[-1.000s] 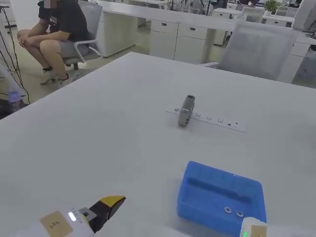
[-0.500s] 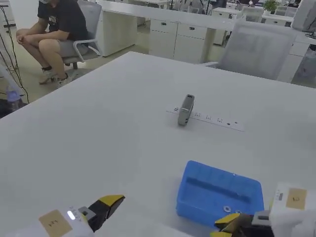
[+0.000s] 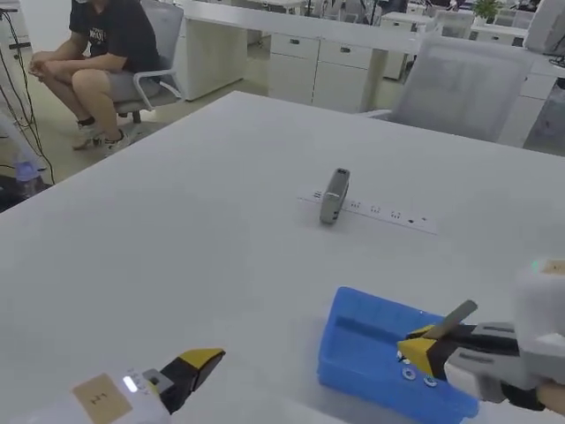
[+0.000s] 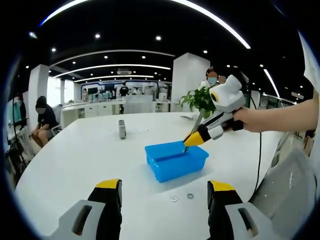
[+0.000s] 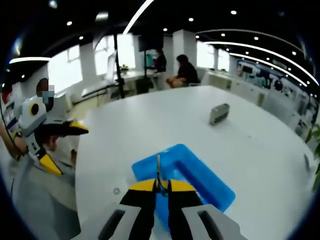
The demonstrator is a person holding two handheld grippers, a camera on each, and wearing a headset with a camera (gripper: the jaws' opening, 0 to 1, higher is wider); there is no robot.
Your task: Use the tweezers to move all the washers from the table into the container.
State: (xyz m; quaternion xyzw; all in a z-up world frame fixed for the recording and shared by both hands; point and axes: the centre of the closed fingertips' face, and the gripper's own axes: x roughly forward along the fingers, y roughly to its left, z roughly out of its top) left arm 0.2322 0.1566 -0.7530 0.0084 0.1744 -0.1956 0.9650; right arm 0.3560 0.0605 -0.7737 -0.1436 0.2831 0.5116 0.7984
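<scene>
A blue container [image 3: 371,340] sits at the near right of the white table [image 3: 203,221], with two washers [image 3: 409,374] lying in it. My right gripper [image 3: 415,346] hovers over it, shut on the tweezers [image 3: 457,315]; the tweezers' tip [image 5: 158,162] points down into the container [image 5: 200,182]. I cannot tell whether the tip holds a washer. Two washers [image 4: 173,199] lie on the table in front of the container [image 4: 176,160]. My left gripper [image 4: 165,186] is open and holds nothing, low at the table's near edge [image 3: 201,360].
A small grey device [image 3: 334,196] stands on a flat white strip [image 3: 388,215] at mid-table. A person sits on a chair [image 3: 146,62] at the far left. A grey office chair [image 3: 459,88] stands behind the table's far edge.
My right gripper has come up from the bottom right with the tweezers and now hangs over the blue container. The left gripper has stayed put.
</scene>
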